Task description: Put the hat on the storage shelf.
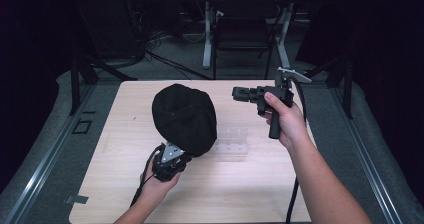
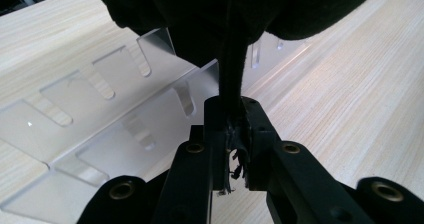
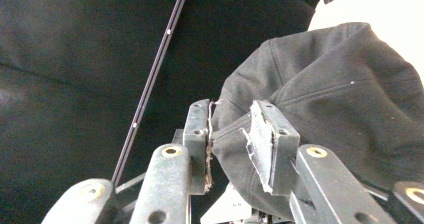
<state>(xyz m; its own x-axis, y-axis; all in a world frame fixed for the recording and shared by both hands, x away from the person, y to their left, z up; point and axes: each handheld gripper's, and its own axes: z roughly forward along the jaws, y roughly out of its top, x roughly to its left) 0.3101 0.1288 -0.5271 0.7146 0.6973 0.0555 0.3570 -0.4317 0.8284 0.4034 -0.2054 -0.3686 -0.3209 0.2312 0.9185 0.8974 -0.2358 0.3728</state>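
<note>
High view looks forward-down over table (image 1: 125, 194); each gripper view sits close behind its own fingers; all three share the black cap (image 1: 185, 116).

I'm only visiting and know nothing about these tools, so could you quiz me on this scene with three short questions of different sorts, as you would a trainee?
1. True or false: the left gripper is clamped on the black cap.
2. What lies on the table beside the cap? A) a clear plastic rack B) a red bowl C) a book
3. Which gripper has its jaws apart, with nothing clamped between them?

Key: 1 true. 2 A, the clear plastic rack. 3 the right gripper.
</note>
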